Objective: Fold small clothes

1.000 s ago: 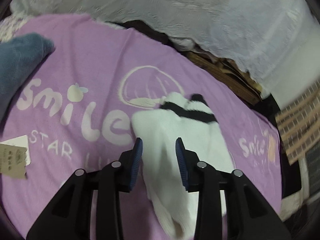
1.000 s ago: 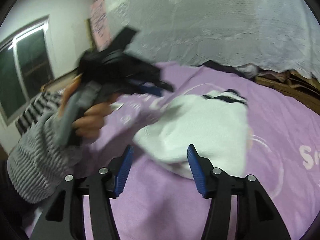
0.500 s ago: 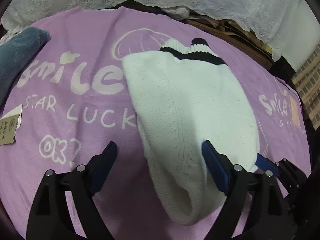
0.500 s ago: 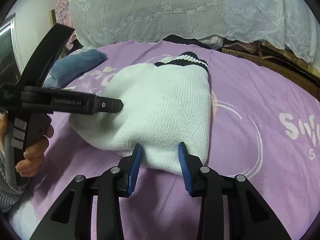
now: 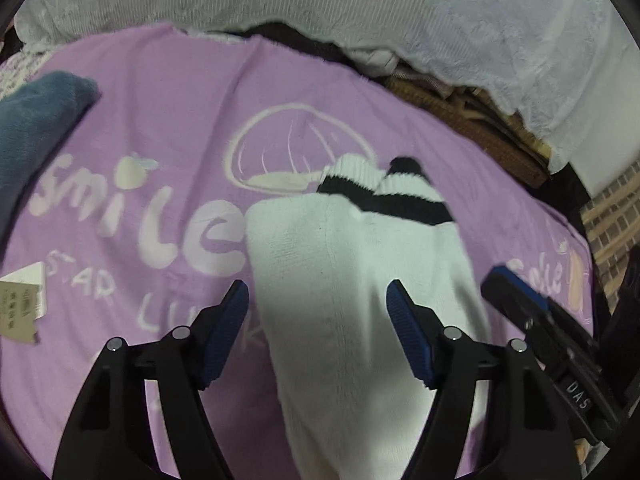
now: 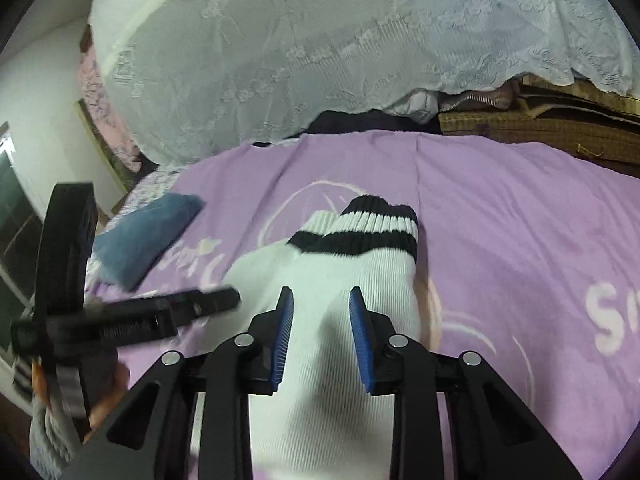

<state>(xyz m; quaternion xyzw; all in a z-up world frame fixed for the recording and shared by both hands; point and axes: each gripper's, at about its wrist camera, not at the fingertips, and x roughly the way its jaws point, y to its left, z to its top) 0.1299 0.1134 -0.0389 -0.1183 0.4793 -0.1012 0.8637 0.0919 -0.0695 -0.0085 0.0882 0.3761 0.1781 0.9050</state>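
A white knitted garment (image 5: 360, 280) with a black-striped ribbed cuff (image 5: 384, 192) lies on the purple "smile" blanket (image 5: 168, 128). It also shows in the right wrist view (image 6: 340, 280), cuff (image 6: 360, 228) at the far end. My left gripper (image 5: 316, 304) is open, its jaws standing either side of the garment's near part, just above it. My right gripper (image 6: 320, 312) is open with a narrower gap, over the garment's middle. The right gripper shows at the right in the left wrist view (image 5: 540, 332); the left gripper appears at the left in the right wrist view (image 6: 160, 312).
A folded blue cloth (image 5: 32, 132) lies at the blanket's far left, also in the right wrist view (image 6: 148, 236). A paper tag (image 5: 24, 308) lies at the left edge. White lace bedding (image 6: 320, 40) and brown woven mats (image 6: 540, 128) bound the far side.
Both grippers have moved in over the garment. The left gripper's jaws have narrowed from half a second ago; the right gripper's gap is about the same. The garment looks bunched narrower.
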